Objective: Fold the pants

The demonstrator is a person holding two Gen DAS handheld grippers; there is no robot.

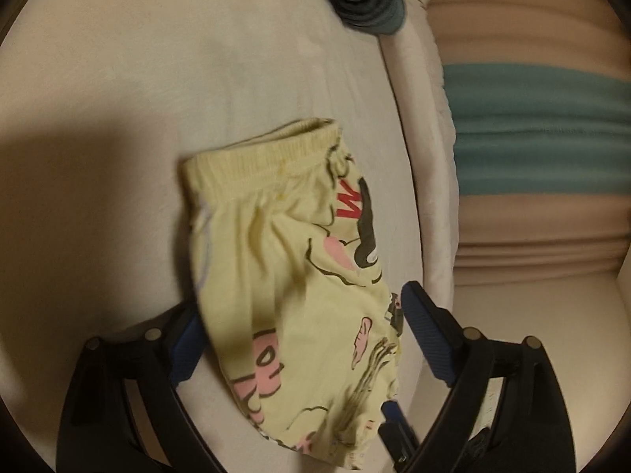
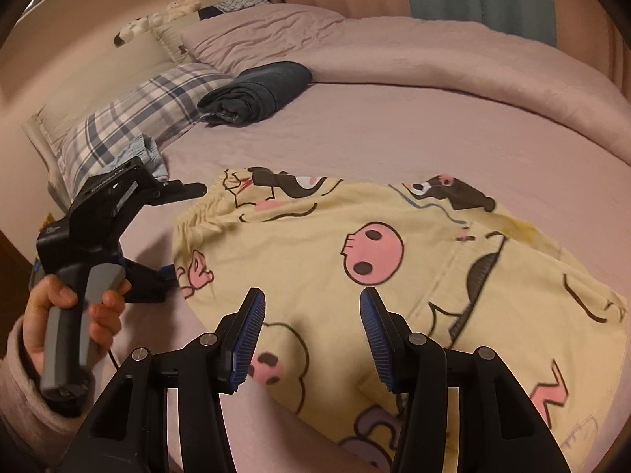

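Observation:
Yellow pants [image 2: 295, 244] with pink and black cartoon prints lie spread on the pink bed sheet [image 2: 394, 130]. My right gripper [image 2: 311, 293] hovers open over their near edge, and its blue pads pinch nothing. At the left, a hand [image 2: 59, 307] holds my left gripper [image 2: 185, 230], turned on its side, one finger on either side of the elastic waistband end. In the left wrist view the pants [image 1: 276, 256] fill the gap of the left gripper [image 1: 303, 303]. They cover one fingertip, and the other pad [image 1: 426, 323] shows beside the cloth. I see no firm pinch.
A dark folded garment [image 2: 256, 86] rests farther back on the bed, next to a plaid pillow [image 2: 130, 118]. A bunched pink duvet [image 2: 355, 43] runs along the far side. The mattress edge [image 1: 418, 157] and a striped curtain [image 1: 532, 118] lie beyond the pants in the left wrist view.

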